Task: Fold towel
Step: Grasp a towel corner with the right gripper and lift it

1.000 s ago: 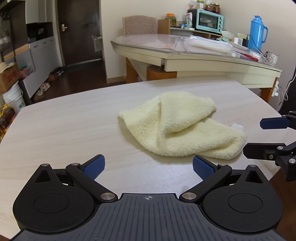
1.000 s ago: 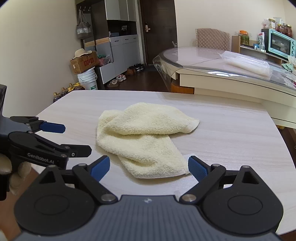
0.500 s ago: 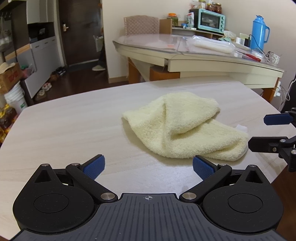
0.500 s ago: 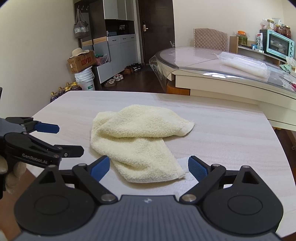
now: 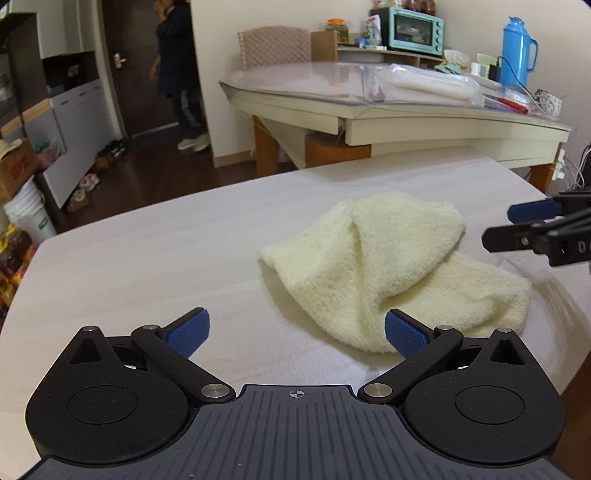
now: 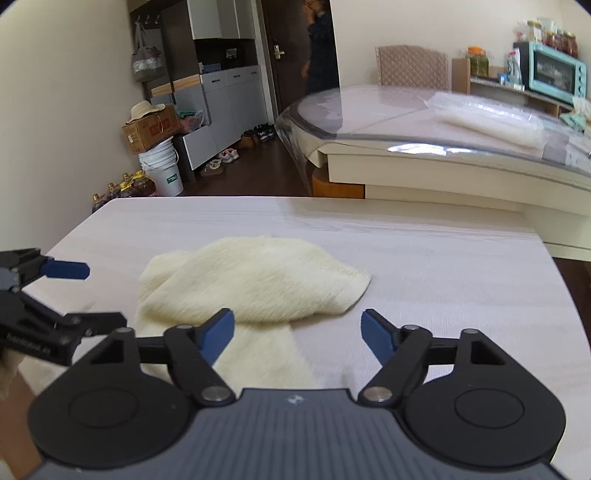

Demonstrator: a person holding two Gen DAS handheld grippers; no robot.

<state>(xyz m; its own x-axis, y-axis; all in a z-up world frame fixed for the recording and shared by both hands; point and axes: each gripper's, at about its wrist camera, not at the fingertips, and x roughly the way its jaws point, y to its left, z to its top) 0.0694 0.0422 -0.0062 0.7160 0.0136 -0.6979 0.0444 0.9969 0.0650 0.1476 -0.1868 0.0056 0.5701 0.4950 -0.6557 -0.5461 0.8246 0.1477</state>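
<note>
A crumpled pale-yellow towel (image 5: pixel 388 266) lies in a heap on the light wooden table (image 5: pixel 147 258); it also shows in the right wrist view (image 6: pixel 251 284). My left gripper (image 5: pixel 295 330) is open and empty, just short of the towel's near edge, its right fingertip by the cloth. My right gripper (image 6: pixel 297 334) is open and empty, low over the towel's near part, its left finger above the cloth. Each gripper shows in the other's view, the right one (image 5: pixel 532 225) and the left one (image 6: pixel 74 291), both open.
A second table with a glass top (image 5: pixel 369 96) stands behind, carrying a plastic bag, a blue thermos (image 5: pixel 517 51) and a toaster oven (image 5: pixel 413 26). A person (image 5: pixel 177 74) stands at the dark door. Boxes, a white bucket (image 6: pixel 164 170) and shoes sit on the floor at left.
Both grippers have moved forward and closer to the towel, the right one coming low over its near part. A person has appeared at the door. The towel has not moved.
</note>
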